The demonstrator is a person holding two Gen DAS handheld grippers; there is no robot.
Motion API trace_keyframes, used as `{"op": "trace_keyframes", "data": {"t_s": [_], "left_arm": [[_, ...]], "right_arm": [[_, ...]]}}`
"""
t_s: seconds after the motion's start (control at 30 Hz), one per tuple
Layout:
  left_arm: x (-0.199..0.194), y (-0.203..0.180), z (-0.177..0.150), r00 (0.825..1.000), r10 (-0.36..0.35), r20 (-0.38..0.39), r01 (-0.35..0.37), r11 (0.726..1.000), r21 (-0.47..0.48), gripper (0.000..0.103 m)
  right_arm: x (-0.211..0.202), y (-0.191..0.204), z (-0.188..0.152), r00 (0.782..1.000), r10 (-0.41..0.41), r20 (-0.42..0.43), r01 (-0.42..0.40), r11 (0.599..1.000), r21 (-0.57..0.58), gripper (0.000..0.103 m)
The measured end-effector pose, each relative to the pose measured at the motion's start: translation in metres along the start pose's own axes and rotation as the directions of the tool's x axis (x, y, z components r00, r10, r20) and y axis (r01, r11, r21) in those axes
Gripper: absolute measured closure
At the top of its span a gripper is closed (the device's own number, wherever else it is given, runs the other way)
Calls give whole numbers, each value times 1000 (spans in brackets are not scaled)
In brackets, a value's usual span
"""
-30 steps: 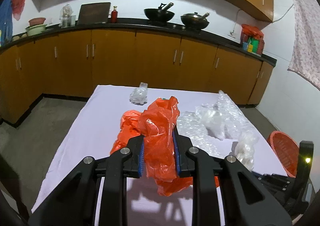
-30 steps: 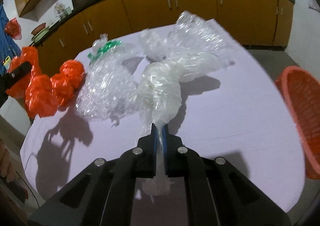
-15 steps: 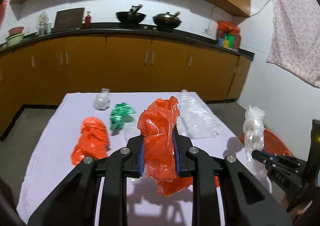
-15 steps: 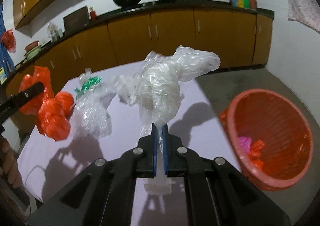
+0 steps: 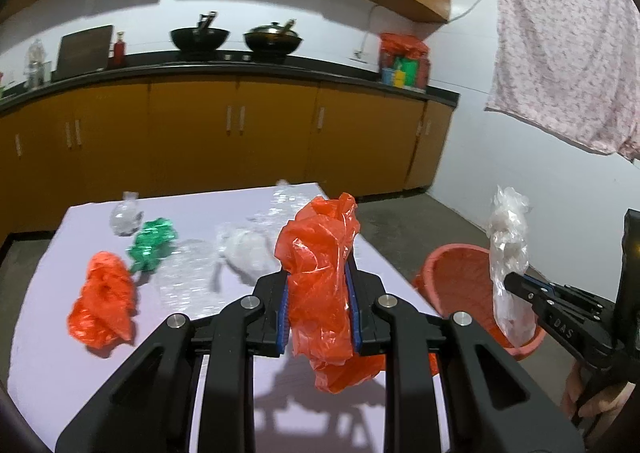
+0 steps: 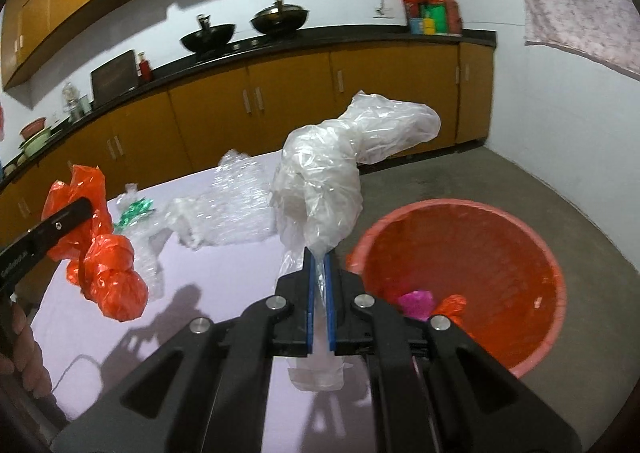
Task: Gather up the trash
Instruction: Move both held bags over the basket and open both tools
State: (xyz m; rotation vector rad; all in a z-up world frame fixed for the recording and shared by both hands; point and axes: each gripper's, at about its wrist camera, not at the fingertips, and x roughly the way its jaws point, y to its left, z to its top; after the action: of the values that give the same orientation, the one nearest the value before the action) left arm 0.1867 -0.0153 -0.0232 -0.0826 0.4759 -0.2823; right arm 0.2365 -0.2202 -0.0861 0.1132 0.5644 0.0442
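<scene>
The right gripper [image 6: 319,285] pinches a clear plastic bag [image 6: 320,189] near the red basket [image 6: 520,357] at lower right, which already holds scraps, the left gripper [image 5: 316,305] clamps an orange bag [image 5: 320,273], and several wrappers remain on the table [image 5: 60,333] at centre left.

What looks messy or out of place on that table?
Crumpled plastic litters the table: an orange bag, green foil wrapper, bubble wrap and clear bags, all outside the orange basket on the floor beside it.
</scene>
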Motion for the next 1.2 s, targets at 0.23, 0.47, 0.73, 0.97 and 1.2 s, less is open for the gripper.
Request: {"op": "trace_keyframes", "data": {"t_s": [0.23,0.47,0.73,0.97,1.2], "left_arm": [[20,-39,4,997,-75,-12,75,997,33,80],[43,-75,8,989,-142,-32,144,988,61,80],[73,-113,8,977,-198,-73,205,973,103,80],[96,-139,2,967,-226,-113,241,961,136,80],[116,-161,-6,957,-246,-151,270,949,161,80]], "right_arm": [[-4,-42,1,997,-77,9,76,996,46,97],[-1,-74,2,991,-134,-1,133,988,81,97],[6,-103,-1,985,-170,-14,170,979,109,97],[15,-126,-6,981,-190,-31,192,972,133,97],[24,-146,-8,978,-204,-43,208,965,157,97]]}}
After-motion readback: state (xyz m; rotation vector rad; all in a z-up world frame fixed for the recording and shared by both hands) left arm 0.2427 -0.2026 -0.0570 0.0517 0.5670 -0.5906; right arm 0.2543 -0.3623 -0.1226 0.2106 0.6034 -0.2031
